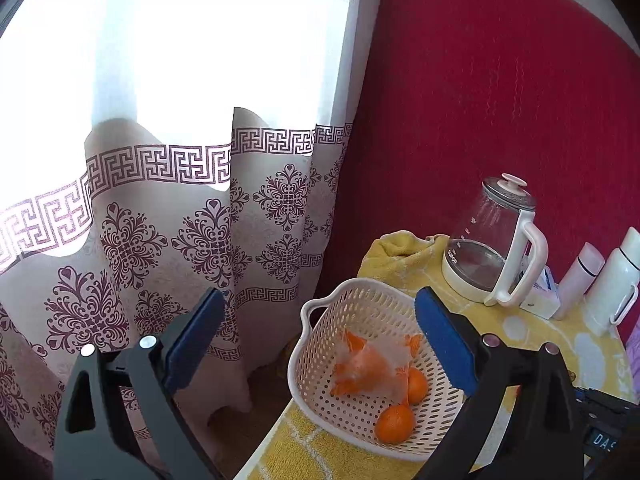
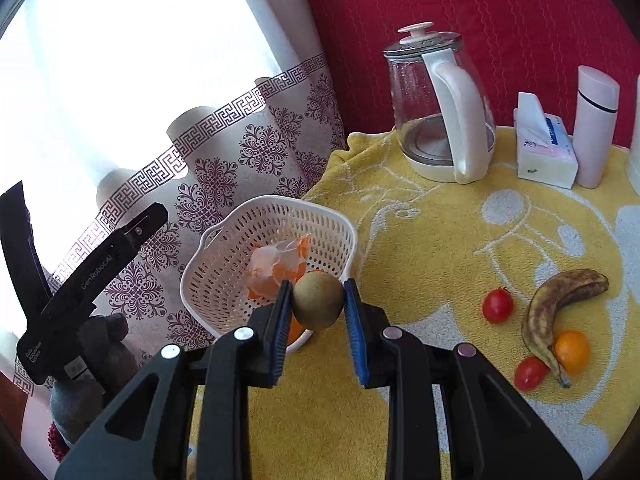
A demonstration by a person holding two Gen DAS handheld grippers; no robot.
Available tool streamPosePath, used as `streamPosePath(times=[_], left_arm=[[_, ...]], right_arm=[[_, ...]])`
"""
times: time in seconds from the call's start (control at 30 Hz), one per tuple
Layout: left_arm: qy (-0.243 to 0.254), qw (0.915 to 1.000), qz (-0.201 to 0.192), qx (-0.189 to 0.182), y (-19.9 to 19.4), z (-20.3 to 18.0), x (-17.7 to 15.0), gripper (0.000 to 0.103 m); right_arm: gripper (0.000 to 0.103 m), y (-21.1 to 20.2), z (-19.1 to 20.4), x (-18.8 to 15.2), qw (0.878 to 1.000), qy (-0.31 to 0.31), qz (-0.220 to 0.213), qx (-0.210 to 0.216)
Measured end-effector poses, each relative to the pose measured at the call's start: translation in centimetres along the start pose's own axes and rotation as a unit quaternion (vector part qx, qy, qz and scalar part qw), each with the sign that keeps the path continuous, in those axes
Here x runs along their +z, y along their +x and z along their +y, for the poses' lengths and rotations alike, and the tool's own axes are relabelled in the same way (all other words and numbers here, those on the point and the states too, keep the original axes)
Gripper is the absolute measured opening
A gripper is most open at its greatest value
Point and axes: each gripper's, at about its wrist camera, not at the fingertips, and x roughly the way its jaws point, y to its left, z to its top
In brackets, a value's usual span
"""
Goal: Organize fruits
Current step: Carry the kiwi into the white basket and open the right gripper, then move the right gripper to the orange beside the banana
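My right gripper is shut on a brown-green kiwi, held just above the near rim of the white perforated basket. The basket holds a crumpled clear bag with orange pieces and two small oranges. My left gripper hangs open and empty above the basket's left side; its body also shows at the left of the right wrist view. On the yellow towel lie a browned banana, an orange and two cherry tomatoes.
A glass kettle with a white handle, a tissue box and a pink flask stand at the back of the table. A patterned curtain hangs left; a red wall is behind.
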Motion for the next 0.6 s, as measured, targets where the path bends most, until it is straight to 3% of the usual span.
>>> streamPosePath(times=[0.33, 0.6], left_arm=[[-0.026, 0.9996, 0.004, 0.005, 0.4, 2.1, 0.6, 0.098], [-0.030, 0.9995, 0.007, -0.010, 0.1, 1.7, 0.6, 0.098]], right_arm=[[0.027, 5.4, 5.7, -0.2, 0.998, -0.027, 0.046, 0.043], [0.027, 4.1, 3.9, -0.8, 0.999, -0.017, 0.038, 0.027]])
